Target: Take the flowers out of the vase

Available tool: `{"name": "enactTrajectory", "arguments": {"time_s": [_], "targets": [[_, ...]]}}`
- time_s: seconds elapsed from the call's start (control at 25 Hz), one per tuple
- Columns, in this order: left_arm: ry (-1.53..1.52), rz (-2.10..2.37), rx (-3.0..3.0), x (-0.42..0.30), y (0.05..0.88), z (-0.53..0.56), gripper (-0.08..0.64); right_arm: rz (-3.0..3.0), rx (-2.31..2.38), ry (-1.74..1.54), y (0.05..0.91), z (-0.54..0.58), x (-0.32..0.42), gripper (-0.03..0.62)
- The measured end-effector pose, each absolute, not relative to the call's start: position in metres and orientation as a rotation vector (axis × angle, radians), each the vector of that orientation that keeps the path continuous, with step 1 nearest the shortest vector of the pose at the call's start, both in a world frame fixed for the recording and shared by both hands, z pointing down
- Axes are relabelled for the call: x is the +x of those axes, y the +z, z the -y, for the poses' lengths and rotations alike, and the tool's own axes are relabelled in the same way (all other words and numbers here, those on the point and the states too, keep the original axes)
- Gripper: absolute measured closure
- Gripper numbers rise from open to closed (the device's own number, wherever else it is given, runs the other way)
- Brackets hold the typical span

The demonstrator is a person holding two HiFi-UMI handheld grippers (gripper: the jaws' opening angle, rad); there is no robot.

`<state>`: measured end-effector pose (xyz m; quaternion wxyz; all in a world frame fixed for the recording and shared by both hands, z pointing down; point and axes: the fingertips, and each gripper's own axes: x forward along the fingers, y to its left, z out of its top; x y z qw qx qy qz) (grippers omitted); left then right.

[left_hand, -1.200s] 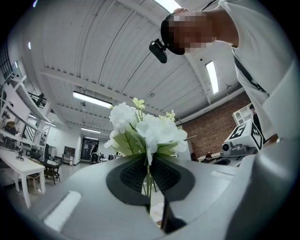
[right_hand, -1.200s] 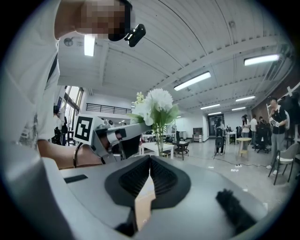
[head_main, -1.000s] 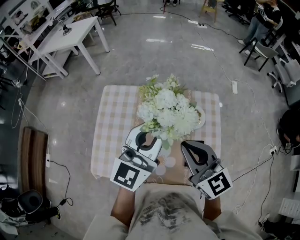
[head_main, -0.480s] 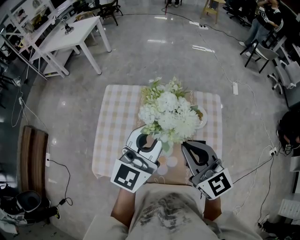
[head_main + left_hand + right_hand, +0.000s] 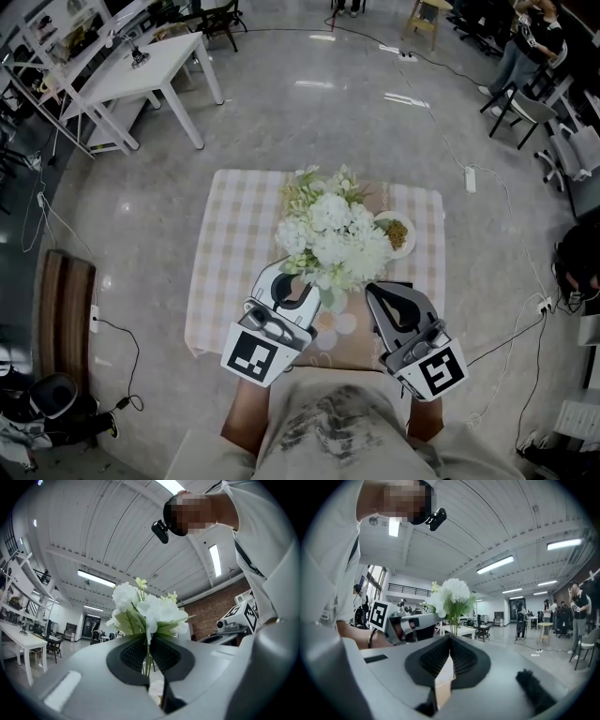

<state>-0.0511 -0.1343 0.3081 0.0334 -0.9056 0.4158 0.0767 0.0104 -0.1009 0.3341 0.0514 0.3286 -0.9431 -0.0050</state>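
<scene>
Flowers [image 5: 333, 234] stand as a white bunch just ahead of the left tongs [image 5: 149, 641], which clamp their green stems [image 5: 147, 660]; the right tongs [image 5: 450, 637] sit beside them, closed, seemingly empty.

Flowers [image 5: 334, 234]: one bunch of white round blooms plus smaller cream sprigs and pale green leaves, with thin green stems gathered below. Bunch is upright, heads up, over the near half of the checked table [image 5: 220, 272]. Stems run straight down between the left gripper [image 5: 149, 643] jaws, which are closed on them just under the lowest leaves. Side on, the blooms sit above the pinch point. Stem ends below the jaws can't be made out.
</scene>
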Motion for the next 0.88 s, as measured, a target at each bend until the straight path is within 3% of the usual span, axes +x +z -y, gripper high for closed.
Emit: {"name": "enactTrajectory", "arguments": {"time_s": [0.88], "targets": [[0.212, -1.352, -2.824, -0.066, 0.338, 0.116, 0.535, 2.894, 0.963, -0.045, 0.335, 0.09, 0.0, 0.577]]}}
